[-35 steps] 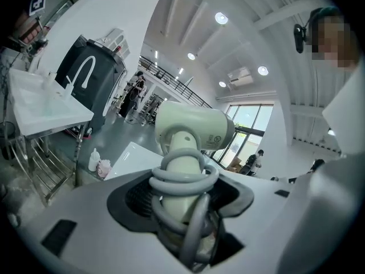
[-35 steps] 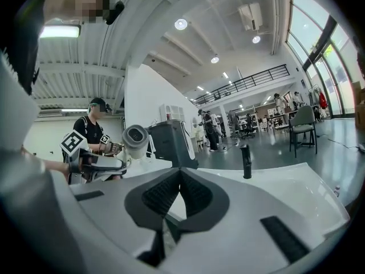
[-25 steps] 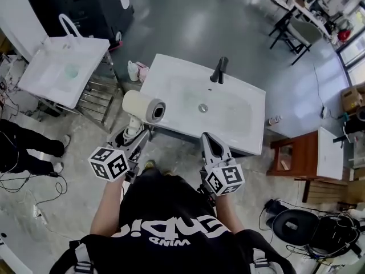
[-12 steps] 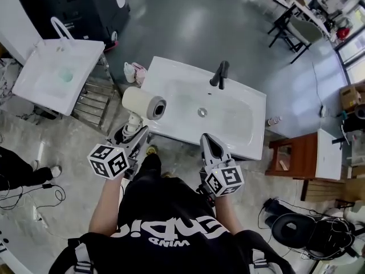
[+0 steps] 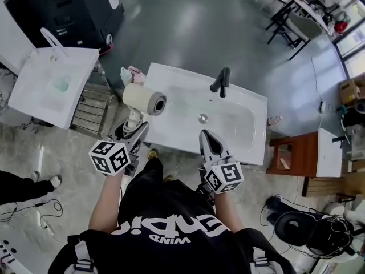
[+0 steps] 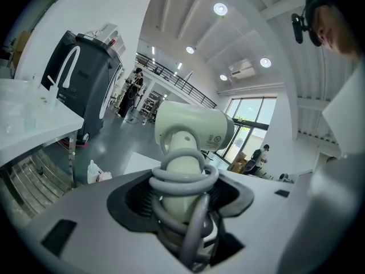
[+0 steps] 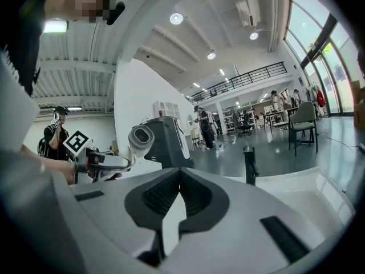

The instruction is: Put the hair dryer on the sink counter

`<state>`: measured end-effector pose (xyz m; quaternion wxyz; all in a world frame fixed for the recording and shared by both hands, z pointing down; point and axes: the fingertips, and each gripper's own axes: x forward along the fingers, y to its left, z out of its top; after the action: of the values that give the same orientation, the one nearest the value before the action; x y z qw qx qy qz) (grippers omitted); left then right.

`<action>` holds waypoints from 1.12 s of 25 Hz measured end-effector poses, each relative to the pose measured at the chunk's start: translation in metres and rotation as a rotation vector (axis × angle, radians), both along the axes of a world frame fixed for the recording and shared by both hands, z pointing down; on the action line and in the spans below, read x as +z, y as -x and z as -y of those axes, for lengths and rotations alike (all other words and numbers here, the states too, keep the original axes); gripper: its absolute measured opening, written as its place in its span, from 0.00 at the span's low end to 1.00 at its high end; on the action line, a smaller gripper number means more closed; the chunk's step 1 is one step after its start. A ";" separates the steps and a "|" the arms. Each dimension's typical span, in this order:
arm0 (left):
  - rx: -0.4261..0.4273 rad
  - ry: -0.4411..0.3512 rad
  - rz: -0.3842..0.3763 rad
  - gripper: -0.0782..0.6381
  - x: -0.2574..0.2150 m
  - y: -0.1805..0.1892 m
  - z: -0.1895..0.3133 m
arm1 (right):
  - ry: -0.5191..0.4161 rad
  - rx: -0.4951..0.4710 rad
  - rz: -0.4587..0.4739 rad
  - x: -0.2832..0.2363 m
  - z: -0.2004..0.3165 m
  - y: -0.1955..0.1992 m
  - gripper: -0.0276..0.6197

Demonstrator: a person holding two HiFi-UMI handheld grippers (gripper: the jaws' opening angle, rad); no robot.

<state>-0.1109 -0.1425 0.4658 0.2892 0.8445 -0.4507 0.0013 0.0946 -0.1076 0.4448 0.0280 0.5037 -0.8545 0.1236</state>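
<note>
Cream hair dryer (image 5: pixel 144 100) pinched in left tool (image 5: pixel 132 132); right tool (image 5: pixel 207 137) pressed together, black faucet (image 5: pixel 221 81) ahead.

hair dryer (image 5: pixel 141 100): matt cream plastic | sink counter (image 5: pixel 166 82): glossy white | faucet (image 5: pixel 221 81): matt black | floor (image 5: pixel 188 27): glossy grey

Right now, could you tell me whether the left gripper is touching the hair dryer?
Touching. The left gripper view shows the left gripper closed on the handle of the hair dryer, with its dark pads pressed against both sides of the handle.
</note>
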 end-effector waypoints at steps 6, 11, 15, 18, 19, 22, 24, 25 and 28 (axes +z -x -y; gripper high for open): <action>0.026 0.018 0.004 0.49 0.009 -0.002 0.039 | -0.005 0.024 -0.002 -0.004 0.037 0.001 0.07; 0.053 0.025 0.003 0.49 0.014 -0.002 0.069 | -0.003 0.055 -0.012 -0.002 0.066 0.003 0.07; 0.081 0.035 -0.004 0.49 0.014 -0.002 0.085 | 0.001 0.088 -0.023 -0.005 0.079 0.001 0.07; 0.096 0.034 -0.005 0.49 0.014 -0.002 0.096 | -0.003 0.112 -0.023 -0.007 0.088 0.001 0.07; 0.097 0.033 -0.004 0.49 0.014 -0.002 0.100 | -0.005 0.117 -0.024 -0.008 0.091 0.000 0.07; 0.089 0.039 0.003 0.49 0.015 -0.003 0.106 | -0.009 0.115 -0.027 -0.011 0.098 0.000 0.07; 0.083 0.040 0.006 0.49 0.014 -0.003 0.110 | -0.016 0.111 -0.024 -0.014 0.102 0.000 0.07; 0.079 0.039 0.008 0.49 0.013 -0.003 0.111 | -0.018 0.109 -0.022 -0.016 0.105 -0.001 0.07; 0.059 0.038 0.008 0.49 0.012 -0.005 0.116 | -0.017 0.088 -0.020 -0.017 0.111 0.000 0.07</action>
<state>-0.1061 -0.2583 0.4775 0.3032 0.8519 -0.4265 0.0218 0.0947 -0.2188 0.4283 0.0266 0.5421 -0.8323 0.1124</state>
